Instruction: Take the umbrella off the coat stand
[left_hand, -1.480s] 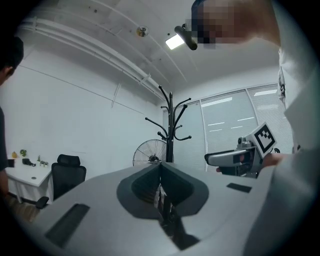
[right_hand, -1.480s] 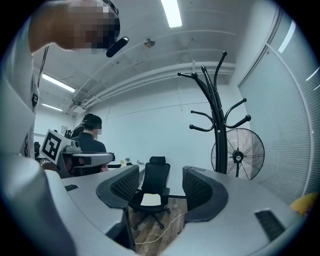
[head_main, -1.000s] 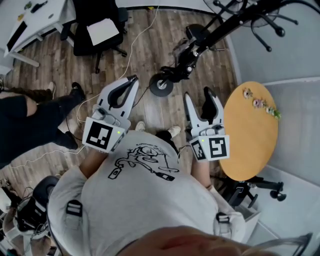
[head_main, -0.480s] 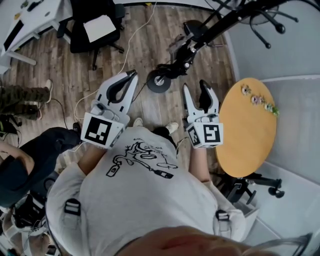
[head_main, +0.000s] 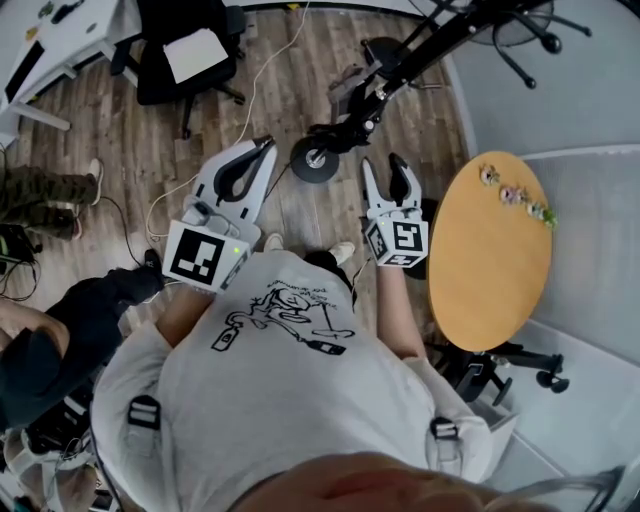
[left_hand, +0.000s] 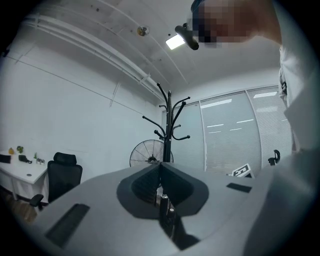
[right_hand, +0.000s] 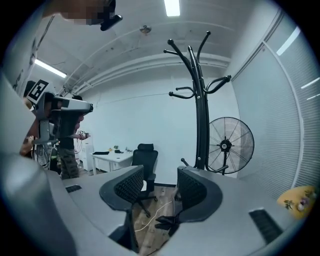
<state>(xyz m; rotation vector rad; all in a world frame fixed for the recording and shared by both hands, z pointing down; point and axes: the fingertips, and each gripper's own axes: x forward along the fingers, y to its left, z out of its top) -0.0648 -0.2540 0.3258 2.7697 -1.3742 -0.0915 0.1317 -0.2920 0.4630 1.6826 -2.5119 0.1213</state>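
Wood floor (head_main: 330, 60) surrounds the coat stand (right_hand: 201, 115). Left claw (left_hand: 160, 167) is closed, empty. Right claw (right_hand: 161, 185), jaws apart and empty, has just been closing.

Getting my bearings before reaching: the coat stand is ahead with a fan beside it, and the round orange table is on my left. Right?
Not quite. The round orange table is on your right, as the head view shows. The coat stand is ahead with the fan beside it, as you said.

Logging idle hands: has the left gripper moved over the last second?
No. The left gripper keeps its place beside the coat stand's base.
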